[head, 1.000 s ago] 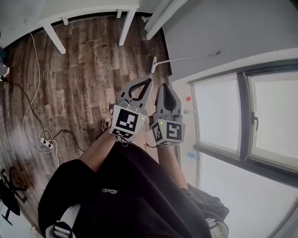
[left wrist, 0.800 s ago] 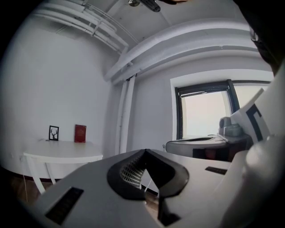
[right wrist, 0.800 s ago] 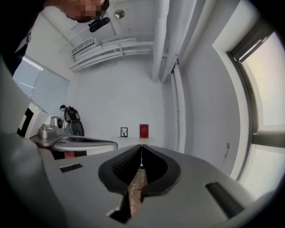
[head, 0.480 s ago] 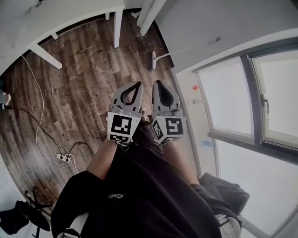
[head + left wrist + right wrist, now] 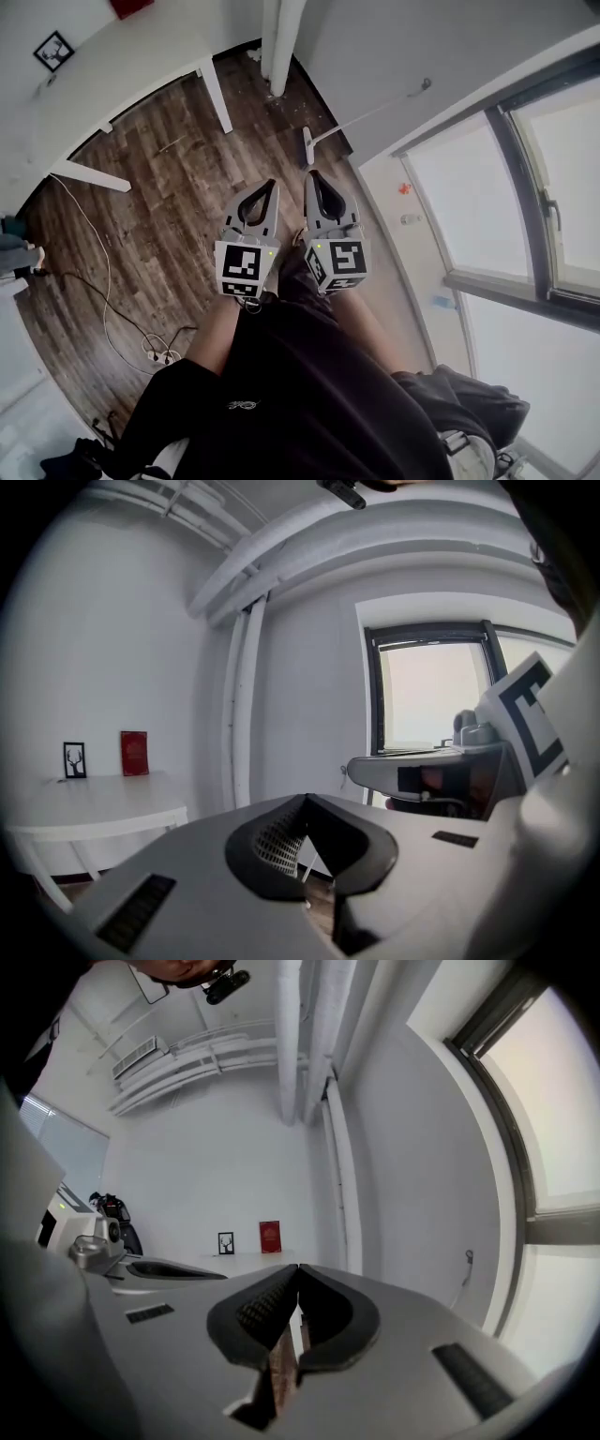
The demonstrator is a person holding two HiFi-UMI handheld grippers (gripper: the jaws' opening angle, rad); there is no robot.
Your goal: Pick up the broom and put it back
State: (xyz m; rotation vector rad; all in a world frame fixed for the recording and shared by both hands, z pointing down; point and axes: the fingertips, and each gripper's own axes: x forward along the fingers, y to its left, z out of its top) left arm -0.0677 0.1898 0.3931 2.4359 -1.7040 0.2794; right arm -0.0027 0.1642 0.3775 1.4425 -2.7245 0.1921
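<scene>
The left tool (image 5: 271,186) and the right tool (image 5: 310,175) hang side by side above the wood floor (image 5: 169,197), each with its tips together. Ahead of them the broom (image 5: 307,148) stands on the floor, its handle leaning against the grey wall (image 5: 394,47).

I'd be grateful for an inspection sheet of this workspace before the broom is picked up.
Surface: dark wood-plank floor.
Job's things: broom, head on the floor, handle leaning up against the wall, not held.
Clutter: a few small items on the windowsill, too small to identify.
Grippers: left gripper and right gripper side by side, both shut with nothing between the jaws, short of the broom.
Cables: white cable trailing over the floor at left to a power strip.
Surroundings: white table, white pipes in the corner, window at right.
</scene>
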